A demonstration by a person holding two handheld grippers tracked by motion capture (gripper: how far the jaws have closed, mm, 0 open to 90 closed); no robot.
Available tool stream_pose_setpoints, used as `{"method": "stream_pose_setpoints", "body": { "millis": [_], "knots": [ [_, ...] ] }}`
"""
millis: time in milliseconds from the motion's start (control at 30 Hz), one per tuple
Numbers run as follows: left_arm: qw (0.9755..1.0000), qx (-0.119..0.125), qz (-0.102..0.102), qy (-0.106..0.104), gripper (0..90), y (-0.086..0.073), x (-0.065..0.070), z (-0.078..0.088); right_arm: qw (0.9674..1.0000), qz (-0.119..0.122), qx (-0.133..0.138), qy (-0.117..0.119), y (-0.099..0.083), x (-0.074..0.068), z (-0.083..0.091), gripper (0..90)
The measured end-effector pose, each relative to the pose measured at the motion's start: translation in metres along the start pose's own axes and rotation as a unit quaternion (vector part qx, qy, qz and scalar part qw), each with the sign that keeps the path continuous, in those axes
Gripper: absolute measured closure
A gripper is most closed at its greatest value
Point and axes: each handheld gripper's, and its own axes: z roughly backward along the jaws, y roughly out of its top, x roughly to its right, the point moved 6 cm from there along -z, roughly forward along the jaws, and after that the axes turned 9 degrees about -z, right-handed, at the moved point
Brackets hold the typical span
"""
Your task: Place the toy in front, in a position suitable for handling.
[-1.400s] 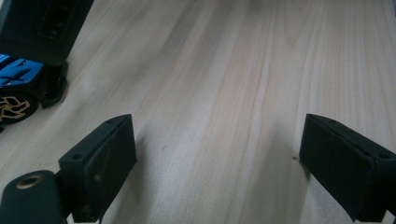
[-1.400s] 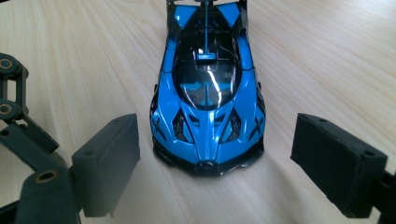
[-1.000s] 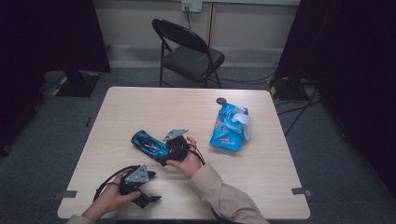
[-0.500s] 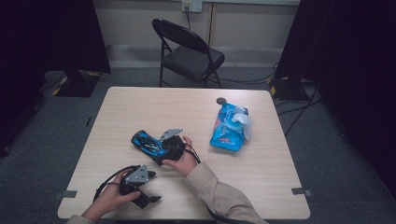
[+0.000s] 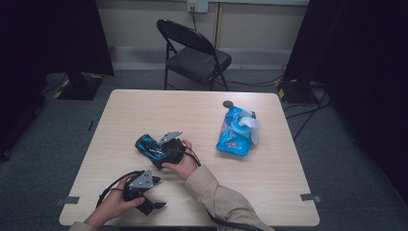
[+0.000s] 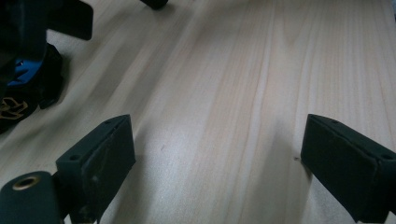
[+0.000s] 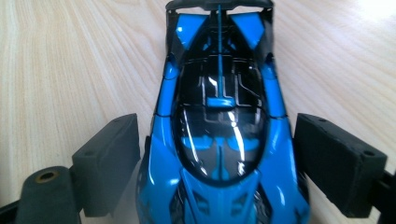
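A blue and black toy car (image 5: 150,147) lies left of the table's middle. My right gripper (image 5: 161,151) reaches it from the right, its grey plate on top. In the right gripper view the car (image 7: 219,121) fills the space between the two pads, lengthwise, with a thin gap at each side; the right gripper (image 7: 217,140) is open. My left gripper (image 5: 153,197) rests near the front edge, held in the left hand. Its jaws stand wide apart over bare wood, so the left gripper (image 6: 217,149) is open.
A blue wipes pack (image 5: 235,132) with a white flap lies right of centre, a small dark round thing (image 5: 228,104) just behind it. A black folding chair (image 5: 195,53) stands beyond the wooden table (image 5: 269,183). Cables trail on the floor at right.
The right hand has slid left toward the car, bringing its jaws around the car's body. The car has hardly moved. The left hand has stayed put.
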Motion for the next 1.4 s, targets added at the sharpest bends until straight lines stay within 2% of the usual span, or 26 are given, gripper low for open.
{"method": "stream_pose_setpoints", "body": {
  "millis": [300, 633, 667, 700, 767, 1133, 1400],
  "knots": [
    [1.0, 0.0, 0.0, 0.0, 9.2, 0.0, 0.0, 0.0, 1.0, 0.003, -0.008, 0.001, 0.005, -0.001, -0.01, 14.9],
    [1.0, 0.0, 0.0, 0.0, 9.2, 0.0, 0.0, 0.0, 0.9997, 0.005, -0.02, -0.01, 0.006, 0.0, -0.014, 16.7],
    [1.0, -0.001, -0.001, 0.0, 9.2, 0.0, 0.0, 0.0, 0.9995, 0.018, -0.02, -0.016, 0.006, 0.0, -0.014, 19.8],
    [1.0, 0.0, 0.0, 0.0, 9.2, 0.0, 0.0, 0.0, 0.9995, 0.019, -0.019, -0.015, 0.006, 0.0, -0.015, 20.3],
    [1.0, 0.0, 0.0, 0.0, 9.2, 0.0, 0.0, 0.0, 0.9995, 0.021, -0.017, -0.014, 0.007, -0.001, -0.015, 24.1],
    [1.0, 0.0, 0.0, 0.0, 9.2, 0.0, 0.0, 0.0, 0.9995, 0.013, -0.022, -0.017, 0.005, -0.001, -0.01, 24.7],
    [1.0, -0.001, 0.0, 0.0, 9.2, 0.0, 0.0, 0.0, 0.9997, 0.011, -0.012, -0.017, 0.005, -0.001, -0.004, 24.8]
  ]
}}
